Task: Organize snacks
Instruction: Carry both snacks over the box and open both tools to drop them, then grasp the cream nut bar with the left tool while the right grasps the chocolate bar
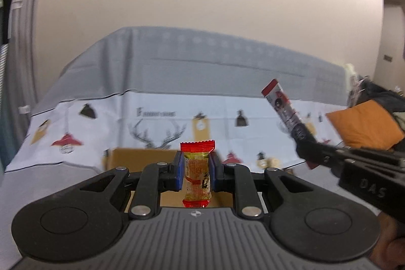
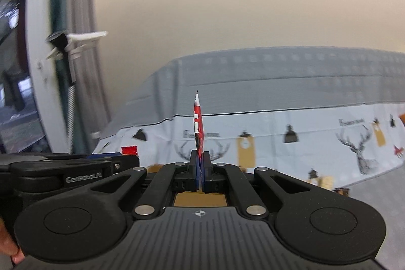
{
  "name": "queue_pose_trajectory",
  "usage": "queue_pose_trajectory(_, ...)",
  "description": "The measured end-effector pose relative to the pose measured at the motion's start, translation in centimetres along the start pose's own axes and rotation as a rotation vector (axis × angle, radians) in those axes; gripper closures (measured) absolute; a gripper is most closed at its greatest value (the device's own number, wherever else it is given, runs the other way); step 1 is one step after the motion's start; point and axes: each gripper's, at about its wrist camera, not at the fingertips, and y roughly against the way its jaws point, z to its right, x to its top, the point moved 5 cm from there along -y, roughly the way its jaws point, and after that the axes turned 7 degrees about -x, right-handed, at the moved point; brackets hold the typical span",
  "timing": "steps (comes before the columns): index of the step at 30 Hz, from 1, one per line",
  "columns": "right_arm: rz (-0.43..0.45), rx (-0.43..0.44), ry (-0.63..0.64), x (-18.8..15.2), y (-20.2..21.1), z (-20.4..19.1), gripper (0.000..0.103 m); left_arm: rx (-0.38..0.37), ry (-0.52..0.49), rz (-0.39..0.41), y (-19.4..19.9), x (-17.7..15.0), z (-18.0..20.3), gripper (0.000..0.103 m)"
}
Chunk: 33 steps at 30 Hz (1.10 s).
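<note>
My left gripper (image 1: 197,170) is shut on a small yellow snack packet with red ends (image 1: 197,175), held upright above a brown cardboard box (image 1: 134,158). My right gripper (image 2: 200,168) is shut on a flat red, white and black snack sachet (image 2: 198,129), seen edge-on and pointing up. In the left wrist view the right gripper (image 1: 307,151) comes in from the right with the sachet (image 1: 284,108) tilted up to the left. In the right wrist view the left gripper (image 2: 126,158) is at the left with the packet's red end (image 2: 129,150) showing.
The table carries a white cloth with deer and lamp prints (image 1: 157,118), with a grey section behind (image 1: 202,62). An orange cushion (image 1: 367,128) lies at the right. A cardboard surface (image 2: 200,199) lies below the right gripper. A white rack (image 2: 76,42) stands at the left wall.
</note>
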Motion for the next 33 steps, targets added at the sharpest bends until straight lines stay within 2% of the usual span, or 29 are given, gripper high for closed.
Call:
queue_pose_trajectory(4,-0.044,0.007,0.077,-2.1,-2.1,-2.3,0.102,0.029,0.061,-0.071,-1.5,-2.9,-3.1,0.081)
queue_pose_trajectory(12,-0.254,0.0,0.066,-9.9,-7.8,-3.3,0.102,0.078,0.084,-0.313,-7.3,-10.4,-6.7,0.081)
queue_pose_trajectory(14,-0.303,-0.007,0.073,-11.9,-8.7,-3.4,0.102,0.084,0.124,-0.359,-8.6,-12.3,-7.9,0.081)
queue_pose_trajectory(18,-0.367,-0.018,0.086,-14.7,-9.6,-3.6,0.102,0.083,0.146,-0.395,-9.8,-14.3,-9.1,0.081)
queue_pose_trajectory(20,-0.365,0.02,0.081,-15.1,-9.8,-3.7,0.1,0.076,0.144,-0.4,-9.7,-14.4,-9.1,0.077)
queue_pose_trajectory(21,-0.361,0.042,0.079,-15.2,-9.7,-3.9,0.095,0.07,0.141,-0.4,-9.6,-14.3,-8.9,0.055)
queue_pose_trajectory(22,-0.357,0.038,0.072,-15.2,-9.5,-3.9,0.085,0.069,0.144,-0.4,-9.4,-14.1,-8.8,0.036)
queue_pose_trajectory(23,-0.353,0.019,0.063,-15.2,-9.3,-3.7,0.051,0.075,0.146,-0.392,-9.1,-13.8,-8.6,0.008)
queue_pose_trajectory(24,-0.346,0.003,0.046,-15.2,-9.0,-3.4,0.024,0.078,0.14,-0.367,-8.7,-13.3,-8.2,0.003)
queue_pose_trajectory(25,-0.325,0.006,0.013,-15.0,-8.5,-2.9,0.018,0.068,0.124,-0.341,-8.2,-12.7,-7.6,0.003)
queue_pose_trajectory(29,-0.268,-0.014,-0.104,-14.2,-6.8,-0.1,0.015,0.021,0.1,-0.334,-7.4,-11.8,-4.5,0.003)
queue_pose_trajectory(33,-0.206,-0.037,-0.213,-13.6,-4.8,3.8,0.01,-0.015,0.031,-0.337,-7.8,-11.1,-0.2,0.003)
